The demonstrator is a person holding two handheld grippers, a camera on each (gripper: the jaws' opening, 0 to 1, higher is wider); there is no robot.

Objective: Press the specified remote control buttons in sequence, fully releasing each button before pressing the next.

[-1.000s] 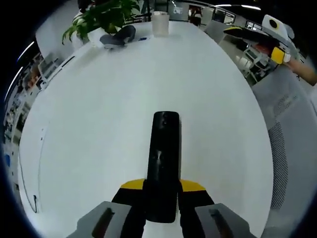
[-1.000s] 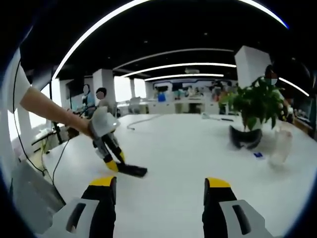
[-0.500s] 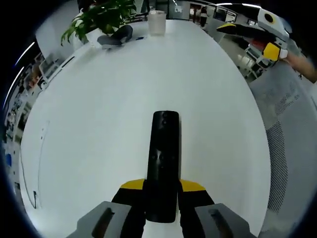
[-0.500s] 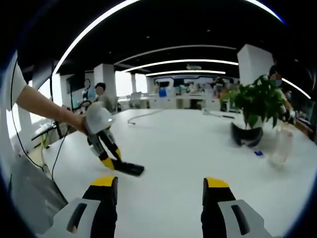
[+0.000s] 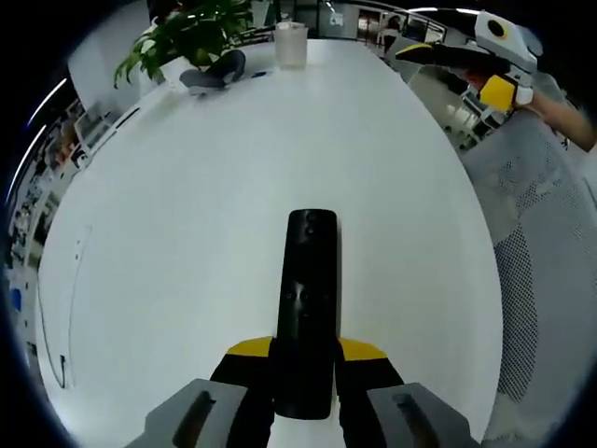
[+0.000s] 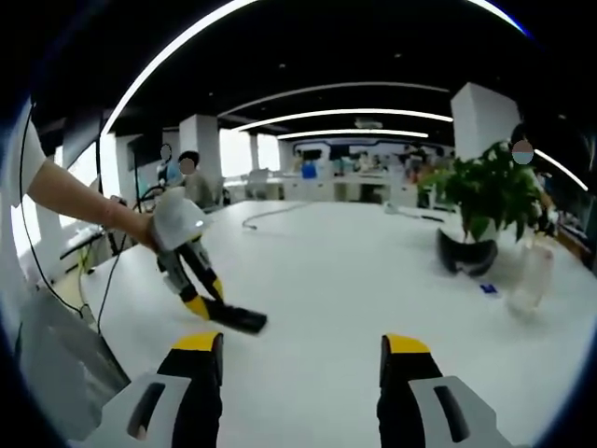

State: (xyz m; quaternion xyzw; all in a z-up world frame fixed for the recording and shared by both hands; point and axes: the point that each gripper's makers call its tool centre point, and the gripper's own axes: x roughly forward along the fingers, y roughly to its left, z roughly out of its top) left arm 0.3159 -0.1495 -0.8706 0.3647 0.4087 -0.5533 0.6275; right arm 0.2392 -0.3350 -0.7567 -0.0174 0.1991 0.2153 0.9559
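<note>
A long black remote control (image 5: 306, 299) points away from me over the white table (image 5: 187, 215), its near end clamped between the yellow-tipped jaws of my left gripper (image 5: 304, 359), which is shut on it. In the right gripper view the same remote (image 6: 235, 320) shows at the left, held low over the table by the left gripper (image 6: 191, 271) in a person's hand. My right gripper (image 6: 300, 359) hangs above the table with its jaws wide apart and nothing between them. It also appears at the top right of the left gripper view as the right gripper (image 5: 476, 51).
A potted green plant (image 5: 191, 28), a dark headset-like object (image 5: 213, 73) and a clear plastic cup (image 5: 290, 42) stand at the table's far end. A grey mesh chair (image 5: 541, 261) is at the table's right side. A cable (image 6: 266, 219) lies on the table; people sit in the background.
The remote stays in the left jaws. The right gripper has shifted slightly left in the left gripper view; the left gripper sits a little lower and further left in the right gripper view.
</note>
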